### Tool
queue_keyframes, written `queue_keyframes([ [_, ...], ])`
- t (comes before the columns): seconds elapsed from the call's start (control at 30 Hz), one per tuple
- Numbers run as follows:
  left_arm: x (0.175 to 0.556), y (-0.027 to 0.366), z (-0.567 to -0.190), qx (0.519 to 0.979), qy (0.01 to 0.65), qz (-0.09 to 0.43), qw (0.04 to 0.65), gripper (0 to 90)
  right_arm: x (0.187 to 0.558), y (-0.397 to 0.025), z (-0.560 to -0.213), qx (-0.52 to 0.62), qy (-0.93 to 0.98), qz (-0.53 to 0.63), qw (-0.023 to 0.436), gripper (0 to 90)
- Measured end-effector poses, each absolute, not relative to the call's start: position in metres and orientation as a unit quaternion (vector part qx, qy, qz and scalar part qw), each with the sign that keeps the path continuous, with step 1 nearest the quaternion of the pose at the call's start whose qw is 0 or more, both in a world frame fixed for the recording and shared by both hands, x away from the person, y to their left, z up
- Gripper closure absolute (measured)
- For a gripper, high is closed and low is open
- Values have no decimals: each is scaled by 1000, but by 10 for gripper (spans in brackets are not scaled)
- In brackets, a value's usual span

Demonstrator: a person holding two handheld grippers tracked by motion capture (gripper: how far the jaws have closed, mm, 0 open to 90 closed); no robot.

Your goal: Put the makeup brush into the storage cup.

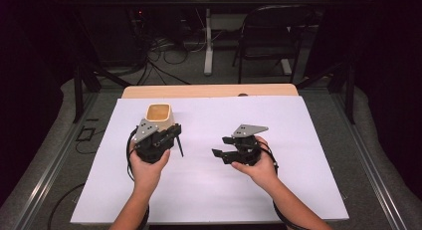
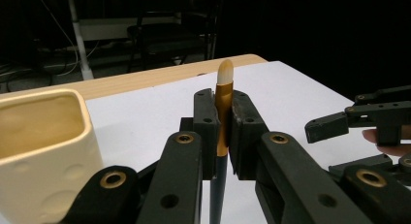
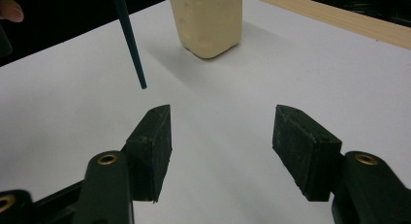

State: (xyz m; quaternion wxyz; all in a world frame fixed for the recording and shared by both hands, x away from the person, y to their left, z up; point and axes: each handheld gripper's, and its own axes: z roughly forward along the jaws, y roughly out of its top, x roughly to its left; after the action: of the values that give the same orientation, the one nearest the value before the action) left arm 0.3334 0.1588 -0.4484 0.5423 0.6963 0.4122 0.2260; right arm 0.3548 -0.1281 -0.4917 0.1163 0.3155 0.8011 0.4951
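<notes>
The room around the work table

A white sheet [image 1: 298, 140] covers the wooden table [image 1: 209, 91]. Behind the table, a dark folding chair [image 1: 271, 33] stands on the grey floor, beside a white table leg [image 1: 208, 41]; black cables [image 1: 164, 51] lie tangled near it.

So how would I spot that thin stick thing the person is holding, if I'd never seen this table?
Start at the white sheet covering the table, then find the cream square cup near its far left. Just beside it, the left gripper is shut on a paintbrush. It is the one slim thing here: dark handle pointing down, gold collar, pale rounded tip on top.
</notes>
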Motion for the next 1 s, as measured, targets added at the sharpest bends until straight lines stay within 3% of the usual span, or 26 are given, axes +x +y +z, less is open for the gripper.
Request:
queue_keyframes([
  [1.0, 388, 161, -401, 691, 418, 260, 529, 834, 360, -144, -492, 340, 788, 498, 121, 396],
])
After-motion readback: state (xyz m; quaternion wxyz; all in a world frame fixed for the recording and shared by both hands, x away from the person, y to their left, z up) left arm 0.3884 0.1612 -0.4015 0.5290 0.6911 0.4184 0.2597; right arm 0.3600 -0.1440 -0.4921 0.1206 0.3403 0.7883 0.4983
